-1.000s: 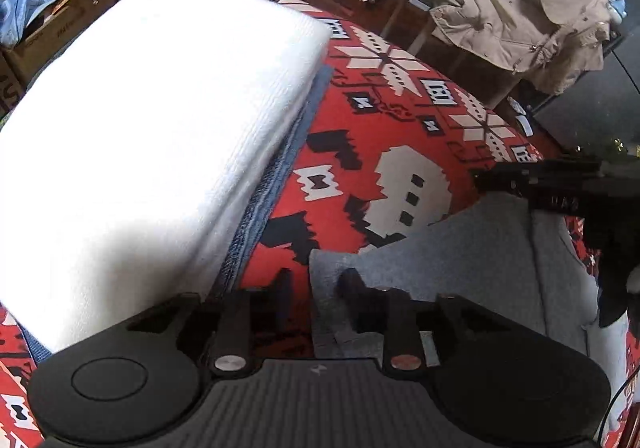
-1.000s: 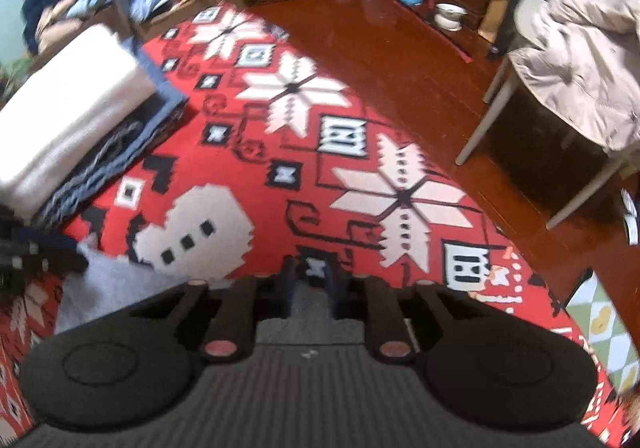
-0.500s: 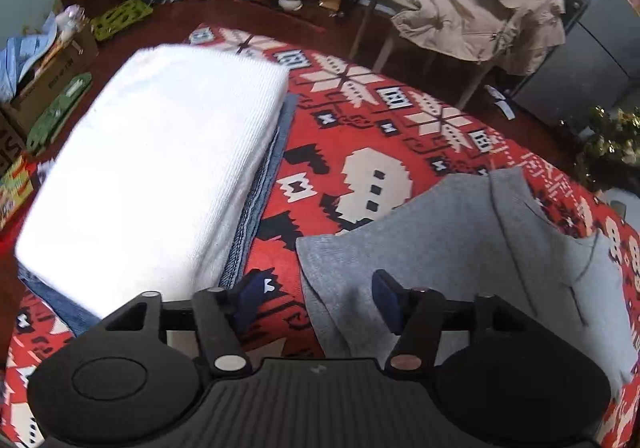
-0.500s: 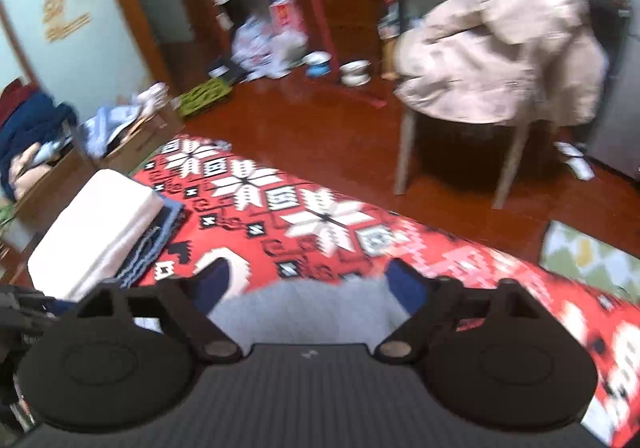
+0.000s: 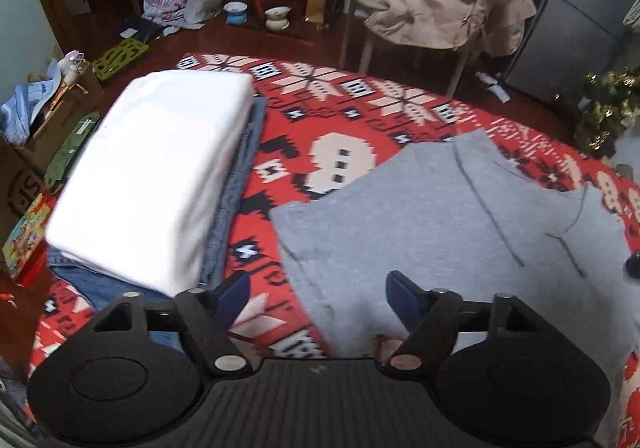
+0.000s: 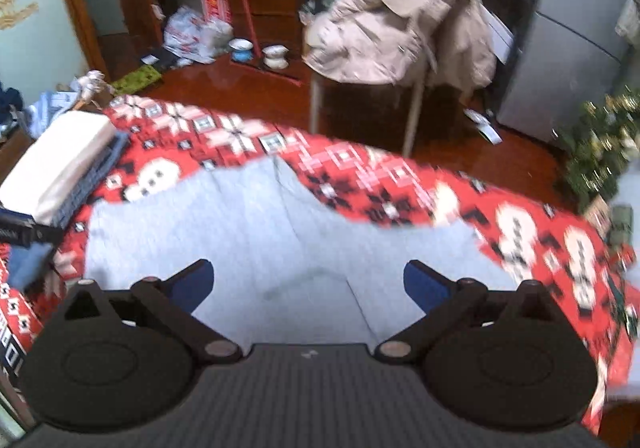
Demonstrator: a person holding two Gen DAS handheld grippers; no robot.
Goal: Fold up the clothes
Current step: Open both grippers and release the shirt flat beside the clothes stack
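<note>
Left wrist view: the grey garment (image 5: 448, 224) is seen spread flat on the red patterned blanket (image 5: 360, 119), its long axis running from near left to far right. The left gripper (image 5: 318, 294) is opening above its near-left edge, nothing gripped. The right gripper (image 6: 308, 284) is held wide and empty over the garment's middle, placed nearer the bulk.
</note>
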